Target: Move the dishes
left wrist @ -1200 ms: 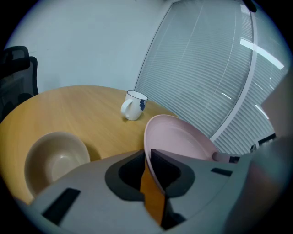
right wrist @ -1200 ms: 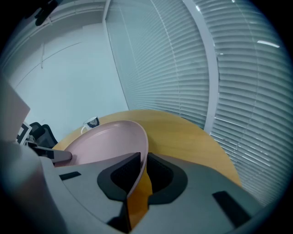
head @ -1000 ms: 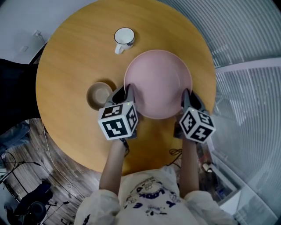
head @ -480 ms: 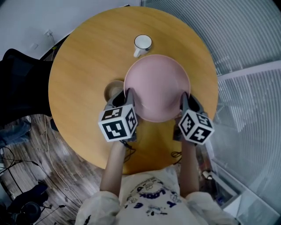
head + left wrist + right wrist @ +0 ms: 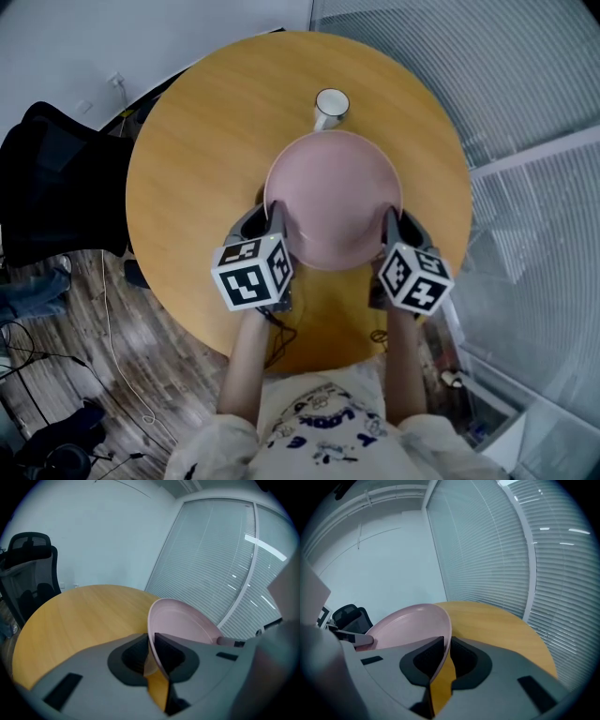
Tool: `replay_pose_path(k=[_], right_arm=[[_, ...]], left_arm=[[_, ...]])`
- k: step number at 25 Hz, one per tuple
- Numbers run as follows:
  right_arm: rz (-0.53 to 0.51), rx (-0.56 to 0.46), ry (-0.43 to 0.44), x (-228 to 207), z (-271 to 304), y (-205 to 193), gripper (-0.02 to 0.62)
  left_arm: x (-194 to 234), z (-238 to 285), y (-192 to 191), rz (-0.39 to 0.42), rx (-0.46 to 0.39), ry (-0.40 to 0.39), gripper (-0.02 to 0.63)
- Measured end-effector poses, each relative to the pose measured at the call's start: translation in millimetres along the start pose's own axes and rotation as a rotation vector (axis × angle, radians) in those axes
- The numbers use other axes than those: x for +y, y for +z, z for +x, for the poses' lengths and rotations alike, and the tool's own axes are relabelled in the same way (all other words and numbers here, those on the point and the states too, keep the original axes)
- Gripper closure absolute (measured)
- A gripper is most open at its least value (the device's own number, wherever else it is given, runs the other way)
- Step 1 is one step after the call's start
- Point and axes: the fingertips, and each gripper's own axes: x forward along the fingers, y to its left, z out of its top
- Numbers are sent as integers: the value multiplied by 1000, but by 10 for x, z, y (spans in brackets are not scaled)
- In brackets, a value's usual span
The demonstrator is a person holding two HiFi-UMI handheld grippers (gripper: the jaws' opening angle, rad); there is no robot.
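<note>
A large pink plate (image 5: 335, 197) hangs above the round wooden table (image 5: 197, 159), gripped on two sides. My left gripper (image 5: 277, 212) is shut on the plate's left rim (image 5: 151, 634). The right gripper (image 5: 389, 217) is shut on its right rim (image 5: 448, 641). Each rim runs edge-on between the dark pads in the gripper views. A white mug (image 5: 329, 107) with a dark rim stands on the table just beyond the plate's far edge. The small tan bowl seen earlier is hidden under the plate and left gripper.
A black office chair (image 5: 56, 187) (image 5: 28, 569) stands left of the table. Glass walls with blinds (image 5: 525, 103) run along the right side. Cables lie on the wooden floor (image 5: 56, 328) at lower left. The table's left half (image 5: 70, 616) is bare wood.
Both grippers have carried the pink plate up and away over the table. The mug now sits close to the plate's far edge, and the tan bowl has slipped out of sight beneath the plate.
</note>
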Motion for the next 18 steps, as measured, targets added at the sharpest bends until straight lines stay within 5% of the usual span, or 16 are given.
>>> replay_pose_path(k=[18], right_arm=[[4, 7, -12, 872, -258, -270, 552]], left_arm=[[752, -570, 34, 14, -2, -1, 564]])
